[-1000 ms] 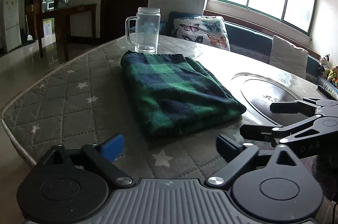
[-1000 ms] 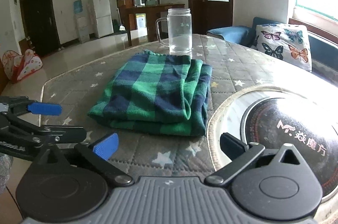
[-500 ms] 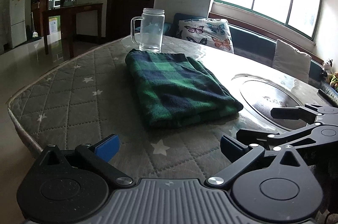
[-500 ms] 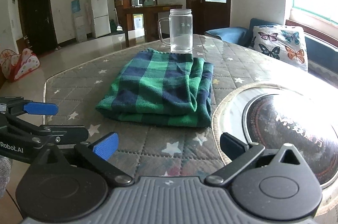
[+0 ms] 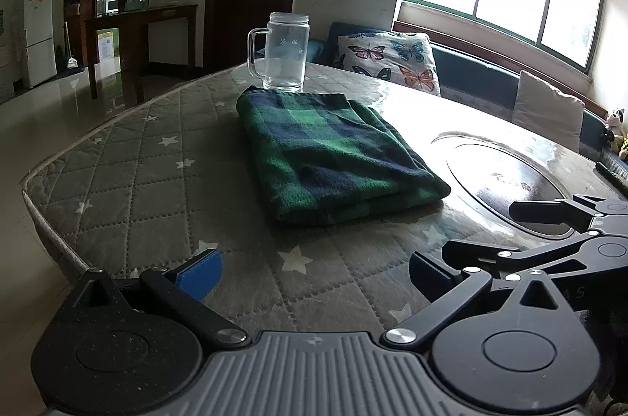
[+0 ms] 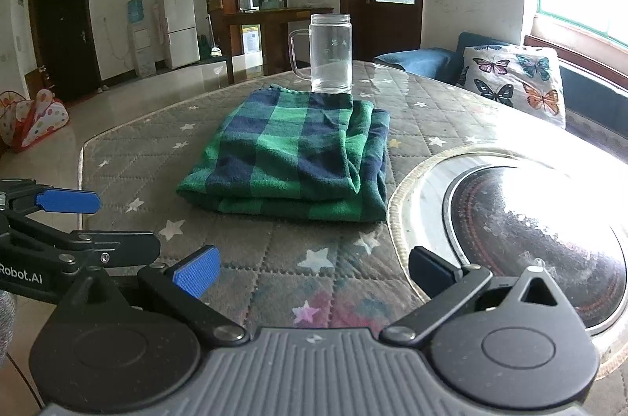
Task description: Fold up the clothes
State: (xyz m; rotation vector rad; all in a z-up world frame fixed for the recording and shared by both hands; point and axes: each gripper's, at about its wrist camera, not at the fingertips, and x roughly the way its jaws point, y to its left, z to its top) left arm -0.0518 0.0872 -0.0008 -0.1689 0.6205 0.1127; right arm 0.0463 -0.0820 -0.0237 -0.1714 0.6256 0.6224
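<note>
Both grippers, left and right, hover wide open and empty near the table edge, facing the folded cloth, whose length runs toward the mug.

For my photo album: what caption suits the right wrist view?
Open tongs face a folded green plaid cloth and glass mug on a star-quilted table.

"robot.ai" stands in white letters on the side of the left gripper, at the near left edge of the right wrist view. the glass mug carries small white characters, too small to read.
</note>
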